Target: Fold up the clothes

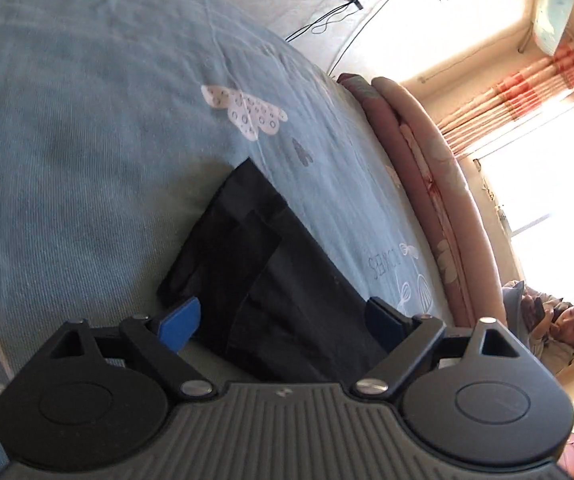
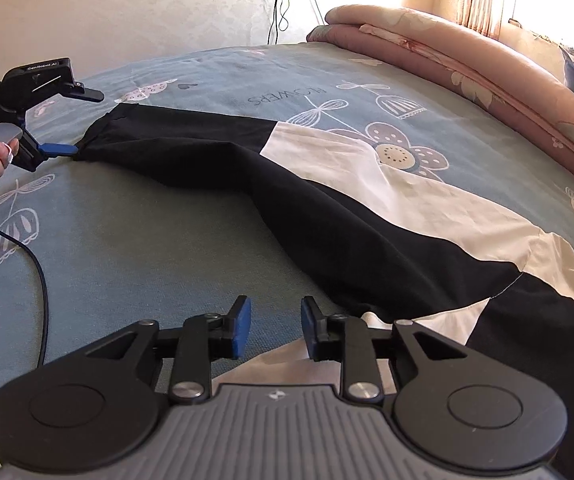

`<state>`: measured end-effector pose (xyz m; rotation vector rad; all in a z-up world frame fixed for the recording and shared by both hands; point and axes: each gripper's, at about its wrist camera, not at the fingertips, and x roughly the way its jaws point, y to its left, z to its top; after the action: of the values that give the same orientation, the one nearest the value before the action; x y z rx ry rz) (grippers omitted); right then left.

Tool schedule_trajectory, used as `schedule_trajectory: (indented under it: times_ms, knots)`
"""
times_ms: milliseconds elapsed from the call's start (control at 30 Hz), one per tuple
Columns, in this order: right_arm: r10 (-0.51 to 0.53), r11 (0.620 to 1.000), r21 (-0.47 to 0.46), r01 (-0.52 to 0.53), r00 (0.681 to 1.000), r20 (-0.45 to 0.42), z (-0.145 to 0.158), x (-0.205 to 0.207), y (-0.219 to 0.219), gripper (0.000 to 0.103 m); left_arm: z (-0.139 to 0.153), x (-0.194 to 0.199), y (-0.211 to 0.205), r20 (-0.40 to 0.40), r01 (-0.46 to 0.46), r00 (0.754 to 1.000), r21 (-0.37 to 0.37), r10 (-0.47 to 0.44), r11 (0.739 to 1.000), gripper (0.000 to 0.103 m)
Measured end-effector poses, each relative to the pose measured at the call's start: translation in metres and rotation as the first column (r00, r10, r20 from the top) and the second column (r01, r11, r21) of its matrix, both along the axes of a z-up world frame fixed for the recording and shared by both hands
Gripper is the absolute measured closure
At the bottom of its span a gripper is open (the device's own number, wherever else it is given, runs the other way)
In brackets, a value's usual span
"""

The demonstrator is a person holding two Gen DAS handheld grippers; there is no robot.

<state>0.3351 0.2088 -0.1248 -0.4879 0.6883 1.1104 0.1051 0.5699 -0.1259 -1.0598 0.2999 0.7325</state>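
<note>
Jaws apart on the left gripper [image 1: 283, 320], straddling the dark sleeve end, though from the other camera its blue fingertip sits at the cuff at mid-left of frame and I can't tell if cloth is pinched. Over on the right gripper [image 2: 276, 326], jaws stand released over bare bedsheet [image 2: 135, 240], holding nothing. Now the black-and-white garment [image 2: 327, 200] lies spread on the bed, its sleeve running long from cuff, mid-left, down to lower right. Left gripper's nearer the cuff; right one's nearer the body hem.
</note>
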Motion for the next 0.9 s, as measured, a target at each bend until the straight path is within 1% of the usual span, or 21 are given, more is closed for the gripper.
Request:
schedule_trajectory:
  times_ms: [67,100,133,167,200,233,267,300,333,367,400,433,500,600,633,733,767,800,833,867,900]
  knots:
    - [0.002,1.000,0.007,-0.002,1.000,0.005,0.001,-0.002,-0.004,0.065,0.005,0.004,0.006,-0.117,-0.010,0.993,0.123,0.025,0.992,0.014]
    - [0.003,1.000,0.010,-0.003,1.000,0.011,0.002,-0.003,-0.006,0.065,0.007,0.006,0.010,-0.179,-0.010,0.983,0.187,0.044,0.982,0.014]
    - [0.003,1.000,0.012,-0.003,1.000,0.013,0.001,-0.003,-0.007,0.065,0.005,0.011,0.016,-0.225,0.016,0.974,0.188,0.027,0.982,0.015]
    - [0.000,1.000,0.015,0.000,1.000,0.011,0.001,-0.004,-0.008,0.065,-0.001,0.018,0.022,-0.261,0.055,0.965,0.152,-0.013,0.987,0.019]
    - [-0.002,1.000,0.017,0.002,1.000,0.010,0.001,-0.004,-0.009,0.065,-0.005,0.023,0.023,-0.296,0.091,0.954,0.163,-0.039,0.982,0.021]
    - [-0.004,1.000,0.019,0.004,1.000,0.010,0.000,-0.005,-0.010,0.065,-0.006,0.031,0.019,-0.338,0.134,0.939,0.215,-0.055,0.967,0.022]
    - [-0.006,1.000,0.019,0.006,1.000,0.010,0.000,-0.005,-0.010,0.065,-0.004,0.037,0.016,-0.361,0.160,0.930,0.247,-0.062,0.956,0.025]
    - [-0.007,1.000,0.018,0.007,1.000,0.011,-0.001,-0.006,-0.010,0.065,-0.001,0.041,0.015,-0.370,0.173,0.927,0.263,-0.066,0.949,0.034]
    - [-0.008,1.000,0.016,0.008,1.000,0.012,-0.001,-0.007,-0.009,0.065,0.001,0.044,0.014,-0.378,0.185,0.923,0.279,-0.069,0.942,0.049]
    - [-0.007,1.000,0.013,0.007,1.000,0.017,-0.002,-0.008,-0.009,0.065,0.004,0.048,0.013,-0.387,0.198,0.919,0.295,-0.073,0.935,0.055]
    - [-0.004,1.000,0.009,0.004,1.000,0.023,-0.002,-0.009,-0.009,0.065,0.006,0.052,0.012,-0.396,0.211,0.915,0.310,-0.076,0.927,0.068]
    - [0.000,1.000,0.006,0.000,1.000,0.031,-0.002,-0.010,-0.009,0.065,0.009,0.055,0.011,-0.404,0.224,0.911,0.325,-0.079,0.919,0.078]
    - [0.006,1.000,0.002,-0.006,0.999,0.041,-0.002,-0.011,-0.010,0.065,0.014,0.063,0.009,-0.422,0.249,0.903,0.355,-0.084,0.901,0.086]
    - [0.003,1.000,0.010,-0.004,0.999,0.039,-0.001,-0.011,-0.010,0.065,0.022,0.073,0.006,-0.448,0.288,0.889,0.397,-0.090,0.872,0.086]
    - [0.003,1.000,0.013,-0.003,0.999,0.039,-0.001,-0.010,-0.009,0.065,0.025,0.078,0.009,-0.448,0.292,0.889,0.397,-0.093,0.870,0.086]
    - [0.019,1.000,-0.001,-0.019,0.997,0.081,-0.002,-0.013,0.000,0.065,0.031,0.093,0.025,-0.442,0.284,0.892,0.373,-0.100,0.883,0.083]
    - [0.034,0.999,-0.009,-0.033,0.994,0.103,-0.003,-0.014,0.004,0.065,0.028,0.099,0.028,-0.461,0.292,0.881,0.365,-0.101,0.884,0.082]
    - [0.056,0.998,-0.017,-0.054,0.991,0.123,-0.004,-0.015,0.009,0.065,0.023,0.104,0.030,-0.488,0.298,0.868,0.362,-0.093,0.883,0.077]
    - [0.079,0.997,-0.027,-0.076,0.984,0.158,-0.005,-0.018,0.014,0.065,0.018,0.107,0.032,-0.505,0.287,0.860,0.354,-0.076,0.890,0.071]
    - [0.102,0.995,-0.039,-0.096,0.974,0.202,-0.005,-0.020,0.019,0.065,0.011,0.107,0.035,-0.509,0.266,0.858,0.333,-0.065,0.905,0.068]
    - [0.122,0.992,-0.054,-0.112,0.961,0.249,-0.007,-0.022,0.025,0.066,0.007,0.105,0.036,-0.499,0.242,0.865,0.316,-0.056,0.917,0.063]
